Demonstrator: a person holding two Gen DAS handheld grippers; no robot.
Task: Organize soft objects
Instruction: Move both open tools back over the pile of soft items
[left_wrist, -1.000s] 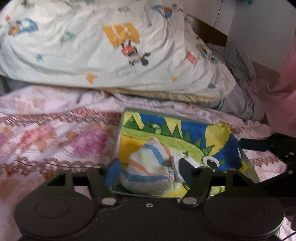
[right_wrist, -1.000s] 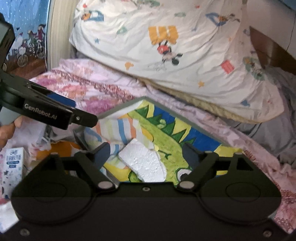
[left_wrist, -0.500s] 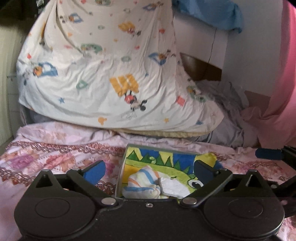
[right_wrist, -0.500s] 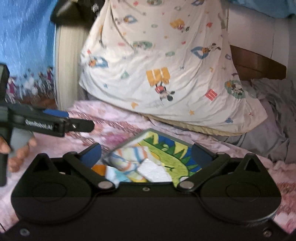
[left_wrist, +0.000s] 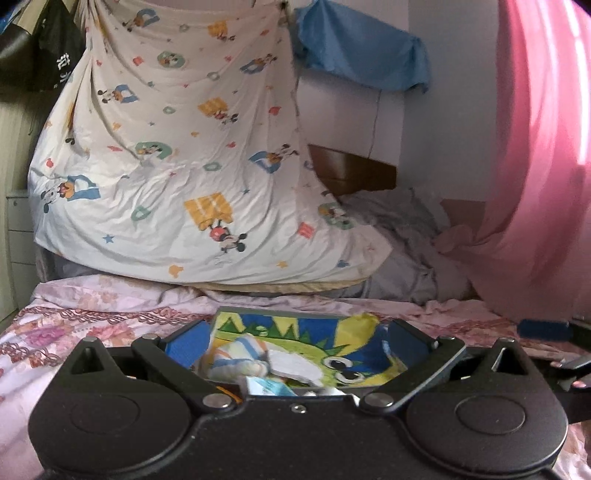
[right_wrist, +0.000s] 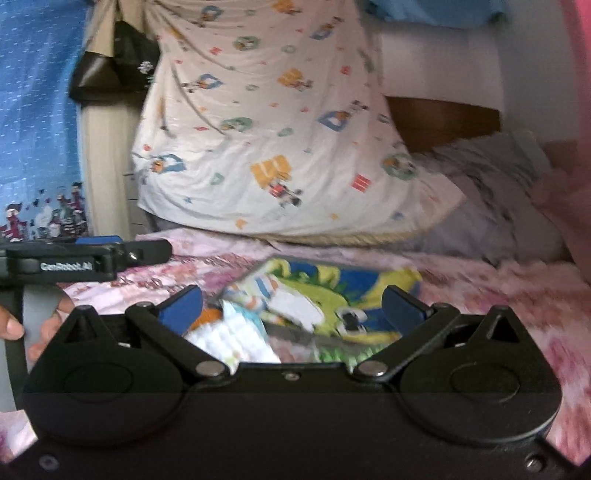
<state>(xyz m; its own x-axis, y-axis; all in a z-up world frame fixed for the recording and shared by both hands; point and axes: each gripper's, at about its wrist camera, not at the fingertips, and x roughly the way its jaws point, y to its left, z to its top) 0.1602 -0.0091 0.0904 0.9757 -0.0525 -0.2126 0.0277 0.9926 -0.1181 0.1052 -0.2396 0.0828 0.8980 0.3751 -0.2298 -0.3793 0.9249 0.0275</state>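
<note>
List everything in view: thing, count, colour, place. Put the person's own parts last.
Dinosaur-print box: one, green, blue and yellow, on the bed ahead of both grippers.
Striped cloth: one, white with blue and orange stripes, inside the box, left side.
White cloth: one, white, in the box beside the striped one.
Cartoon quilt: one, white with coloured prints, piled behind the box.
Floral bedsheet: one, pink, under the box.
Grey bedding: grey, right of the quilt.
Pink curtain: one, far right.
Blue cloth: one, hung on the wall.
Left gripper: black, blue pads, open.
Right gripper: black, open.
Hand: one, holding the left gripper's handle.
</note>
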